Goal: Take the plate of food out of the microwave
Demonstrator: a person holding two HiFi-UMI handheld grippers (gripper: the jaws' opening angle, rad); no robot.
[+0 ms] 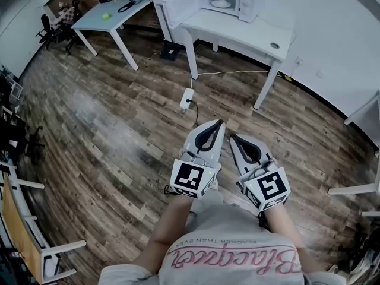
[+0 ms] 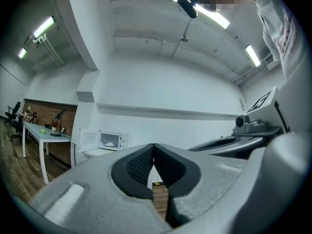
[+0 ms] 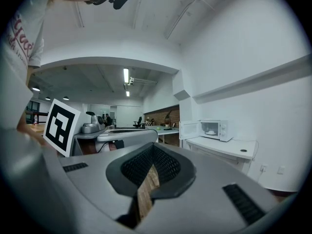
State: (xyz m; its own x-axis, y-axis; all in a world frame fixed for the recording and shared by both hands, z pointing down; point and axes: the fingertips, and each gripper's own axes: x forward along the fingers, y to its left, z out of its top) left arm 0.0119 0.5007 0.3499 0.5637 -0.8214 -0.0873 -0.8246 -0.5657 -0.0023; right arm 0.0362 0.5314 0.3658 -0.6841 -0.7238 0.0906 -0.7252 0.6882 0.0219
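**Ann:** While both tools sit low in the frame, where does the job stand?

**Ben:** Barely begun, I'd say. See the microwave (image 1: 228, 0) at the top centre of the head view, on the white desk (image 1: 255, 37), with its door (image 1: 177, 6) swung open.

**Ann:** And the plate?

**Ben:** Well, the plate of food (image 1: 221, 3) sits inside the cavity, untouched. It's too small from here to tell what's on it.

**Ann:** Grippers?

**Ben:** Now the left gripper (image 1: 219, 124) is clenched, tips meeting, nothing between them. Same for the right gripper (image 1: 233, 138): pinched together and empty, only wooden floor (image 1: 119, 117) showing through the gap behind its tips. Both point toward the desk, well apart from it.

**Ann:** What's left?

**Ben:** Nearly everything: reach the desk, part the jaws, take the plate's rim, draw it out. Only the door is already dealt with.
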